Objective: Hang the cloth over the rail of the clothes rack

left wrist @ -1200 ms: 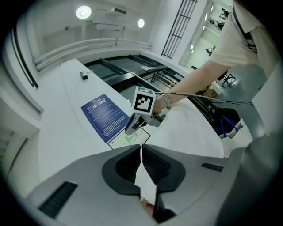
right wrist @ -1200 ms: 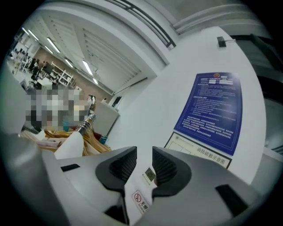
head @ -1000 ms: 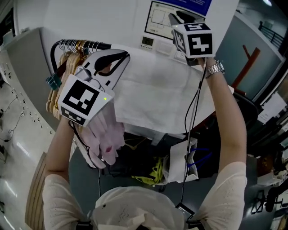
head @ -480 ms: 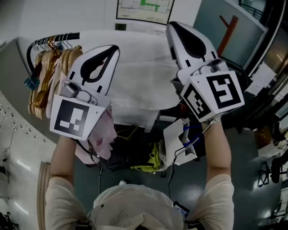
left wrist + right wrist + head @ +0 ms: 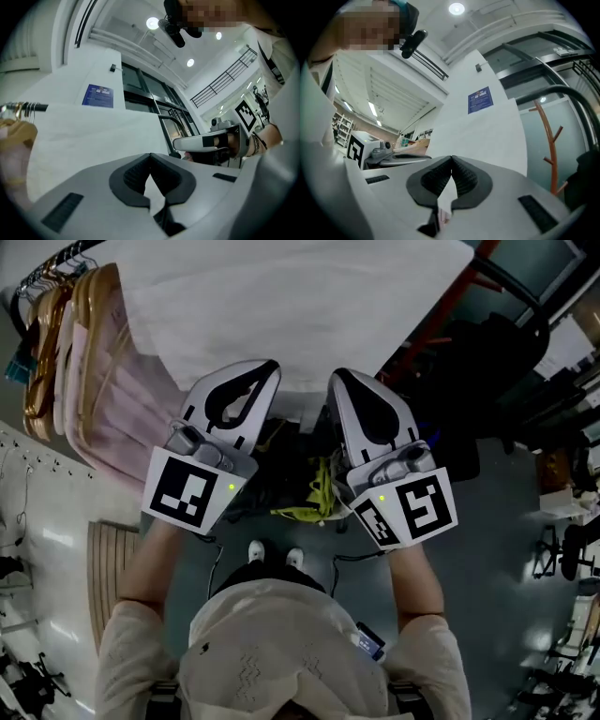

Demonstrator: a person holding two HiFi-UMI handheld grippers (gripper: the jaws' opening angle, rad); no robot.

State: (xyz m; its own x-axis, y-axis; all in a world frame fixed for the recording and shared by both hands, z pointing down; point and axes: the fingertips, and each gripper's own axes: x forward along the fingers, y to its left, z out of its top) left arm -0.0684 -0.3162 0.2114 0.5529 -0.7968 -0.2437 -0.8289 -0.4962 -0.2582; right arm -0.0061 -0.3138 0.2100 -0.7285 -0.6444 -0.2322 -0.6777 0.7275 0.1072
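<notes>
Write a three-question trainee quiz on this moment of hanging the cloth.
1. True or false: the left gripper is open and empty.
2. What hangs to the left of the white cloth in the head view? A) wooden hangers B) a bucket C) a coiled hose
3. Fill in: the right gripper is shut on the edge of the white ____.
Key: 1 false, it is shut on the white cloth; 2 A; 3 cloth.

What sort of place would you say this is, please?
Probably a lab or workshop hall, not a home: a tall ceiling with spot lights, an upper-floor railing, a blue poster on the wall, and a clothes rack full of hangers.
</notes>
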